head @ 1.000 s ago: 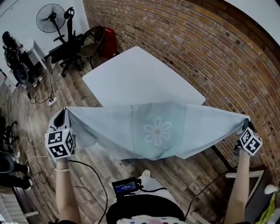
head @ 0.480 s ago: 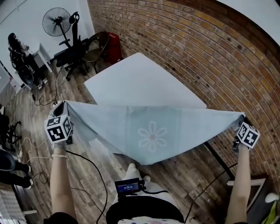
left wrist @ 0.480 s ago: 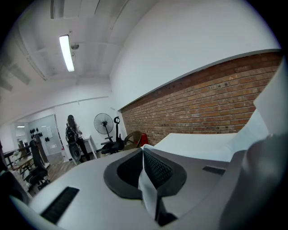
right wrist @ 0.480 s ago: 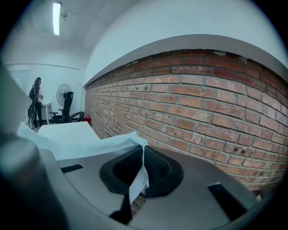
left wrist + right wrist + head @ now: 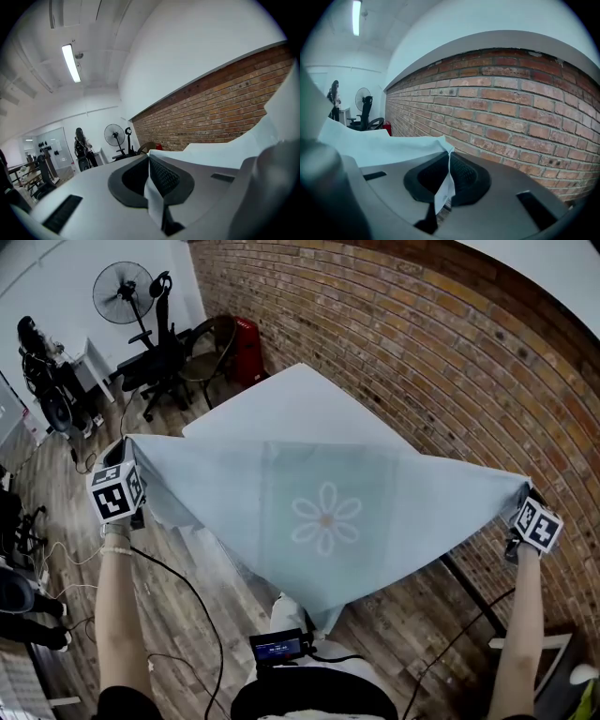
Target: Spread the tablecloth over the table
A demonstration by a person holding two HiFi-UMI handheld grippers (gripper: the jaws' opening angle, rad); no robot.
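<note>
In the head view we hold the pale blue tablecloth (image 5: pixel 323 512) stretched in the air between both hands, with one corner hanging down near us. It hides the near part of the white table (image 5: pixel 300 395), which stands by the brick wall (image 5: pixel 422 343). The left gripper (image 5: pixel 127 444) pinches the cloth's left corner and the right gripper (image 5: pixel 523 491) its right corner. In the left gripper view we see the jaws pressed together on a fold of cloth. In the right gripper view the jaws likewise clamp a cloth corner.

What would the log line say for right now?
step: spreading | left tool: shut on tablecloth corner | right tool: shut on another corner | tablecloth: stretched midair, not on table
</note>
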